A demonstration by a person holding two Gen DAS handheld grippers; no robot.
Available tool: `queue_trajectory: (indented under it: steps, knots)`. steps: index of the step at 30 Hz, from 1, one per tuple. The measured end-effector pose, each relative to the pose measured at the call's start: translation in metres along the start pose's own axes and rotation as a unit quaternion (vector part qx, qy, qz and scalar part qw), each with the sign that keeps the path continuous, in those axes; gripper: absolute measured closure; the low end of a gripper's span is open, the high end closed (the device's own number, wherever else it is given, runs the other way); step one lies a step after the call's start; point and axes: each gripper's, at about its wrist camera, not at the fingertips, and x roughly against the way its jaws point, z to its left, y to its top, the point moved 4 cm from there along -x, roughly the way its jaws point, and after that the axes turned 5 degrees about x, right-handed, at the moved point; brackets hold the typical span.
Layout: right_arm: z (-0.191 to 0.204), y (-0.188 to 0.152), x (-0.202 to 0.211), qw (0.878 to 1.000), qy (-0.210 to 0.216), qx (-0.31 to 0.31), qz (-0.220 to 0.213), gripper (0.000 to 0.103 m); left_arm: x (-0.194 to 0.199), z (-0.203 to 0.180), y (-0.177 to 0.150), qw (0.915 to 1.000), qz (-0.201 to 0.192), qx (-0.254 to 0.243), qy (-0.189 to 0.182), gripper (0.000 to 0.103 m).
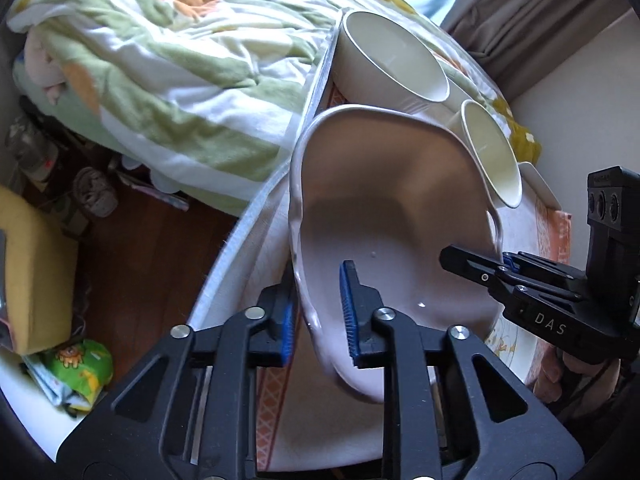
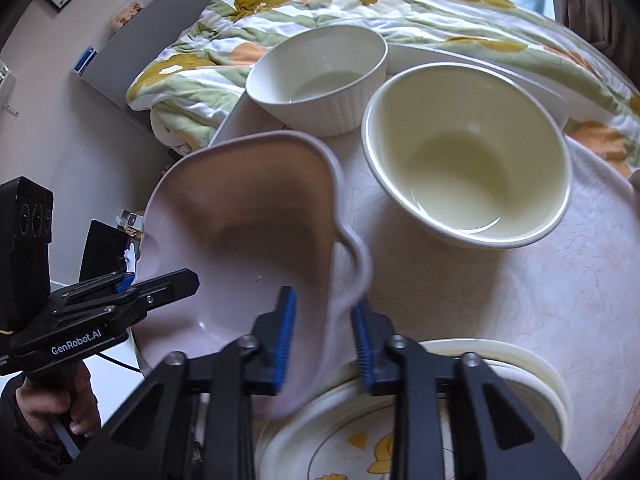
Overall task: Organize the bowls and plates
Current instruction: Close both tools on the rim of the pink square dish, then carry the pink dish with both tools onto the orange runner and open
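Two grippers flank pink dish (image 1: 384,216): left gripper (image 1: 320,312) and right gripper (image 2: 324,332) straddle opposite rims, jaws not visibly clamped; flowered plate (image 2: 332,440) directly beneath you.

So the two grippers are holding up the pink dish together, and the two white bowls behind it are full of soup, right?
Not quite. The left gripper and right gripper do straddle opposite rims of the pink dish, but the ribbed bowl and the cream bowl behind it are empty; the right wrist view looks straight down to their bare bottoms.
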Motion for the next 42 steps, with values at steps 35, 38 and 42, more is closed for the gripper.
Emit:
queue_trajectory:
  steps: [35, 38, 42]
  knots:
    - [-0.173, -0.155, 0.231, 0.975, -0.097, -0.118, -0.159, 0.09, 0.004, -0.333, -0.123, 0.9748, -0.016, -0.216, -0.055, 0.086]
    - [-0.209, -0.182, 0.233, 0.972, -0.111, -0.14, -0.152, 0.09, -0.029, -0.361, -0.144, 0.9722, 0.007, -0.226, -0.059, 0.086]
    - [-0.248, -0.208, 0.226, 0.97, -0.122, -0.156, -0.143, 0.09, -0.066, -0.384, -0.166, 0.9708, 0.026, -0.231, -0.059, 0.086]
